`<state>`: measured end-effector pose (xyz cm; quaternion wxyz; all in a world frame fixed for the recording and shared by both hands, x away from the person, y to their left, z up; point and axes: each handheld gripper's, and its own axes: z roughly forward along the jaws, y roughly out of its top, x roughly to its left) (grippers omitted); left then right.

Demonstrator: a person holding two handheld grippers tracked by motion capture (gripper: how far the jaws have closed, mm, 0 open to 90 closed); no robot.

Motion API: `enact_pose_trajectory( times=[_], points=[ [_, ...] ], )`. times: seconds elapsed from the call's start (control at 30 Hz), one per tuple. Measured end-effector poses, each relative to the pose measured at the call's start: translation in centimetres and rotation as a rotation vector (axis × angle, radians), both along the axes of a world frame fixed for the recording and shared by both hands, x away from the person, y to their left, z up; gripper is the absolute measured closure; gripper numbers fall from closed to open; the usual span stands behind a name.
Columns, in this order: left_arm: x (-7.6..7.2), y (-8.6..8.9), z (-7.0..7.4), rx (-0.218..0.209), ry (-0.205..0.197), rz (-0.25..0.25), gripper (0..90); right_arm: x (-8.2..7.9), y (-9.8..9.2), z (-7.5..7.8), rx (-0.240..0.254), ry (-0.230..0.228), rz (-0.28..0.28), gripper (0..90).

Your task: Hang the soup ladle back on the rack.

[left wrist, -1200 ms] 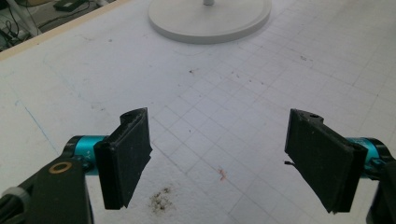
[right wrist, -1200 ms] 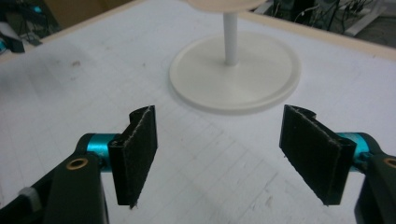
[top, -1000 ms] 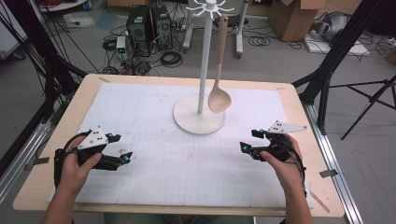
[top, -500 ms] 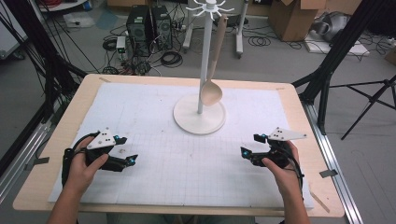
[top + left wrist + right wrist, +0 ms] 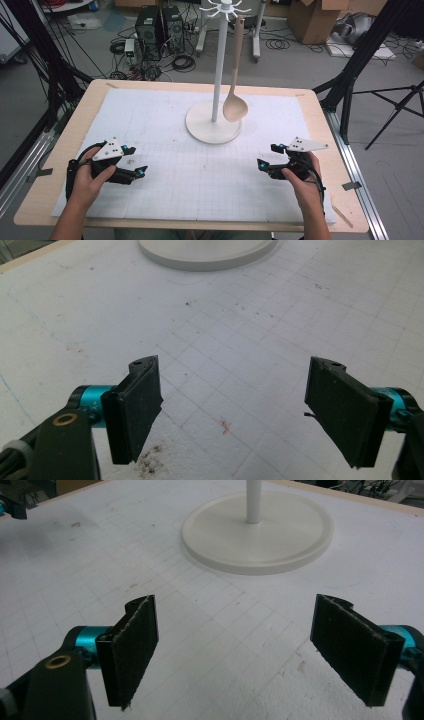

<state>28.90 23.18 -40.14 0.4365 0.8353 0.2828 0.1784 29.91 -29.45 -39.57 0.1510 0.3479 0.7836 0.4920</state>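
Observation:
A white rack (image 5: pixel 218 60) with a round base (image 5: pixel 200 131) stands at the middle back of the mat. A wooden spoon (image 5: pixel 235 106) hangs from one of its top hooks, bowl down beside the pole. My left gripper (image 5: pixel 136 160) rests low over the mat at the near left, held in a hand and open; nothing lies between its jaws (image 5: pixel 235 405). My right gripper (image 5: pixel 266 156) sits at the near right, also hand-held. Its jaws have just been opening and stand wide with nothing between them (image 5: pixel 235 650). The rack's base (image 5: pixel 257 532) lies ahead of them.
A white gridded mat (image 5: pixel 190 170) covers the wooden table (image 5: pixel 60 145). Black frame legs (image 5: pixel 350 75) stand at the table's back corners, with metal rails along both sides. Computer towers, cables and cardboard boxes lie on the floor behind.
The hanging spoon has swung a little to the left and back to the right. Both hands have stayed nearly in place.

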Motion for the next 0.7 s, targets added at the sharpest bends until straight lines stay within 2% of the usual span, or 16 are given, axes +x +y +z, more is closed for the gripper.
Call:
enact_pose_trajectory(
  times=[0.7],
  points=[
    [0.2, -0.1, -0.33, 0.01, 0.015, 0.013, 22.9, 0.09, 0.27, -0.14, -0.017, 0.008, 0.01, 17.9]
  ],
)
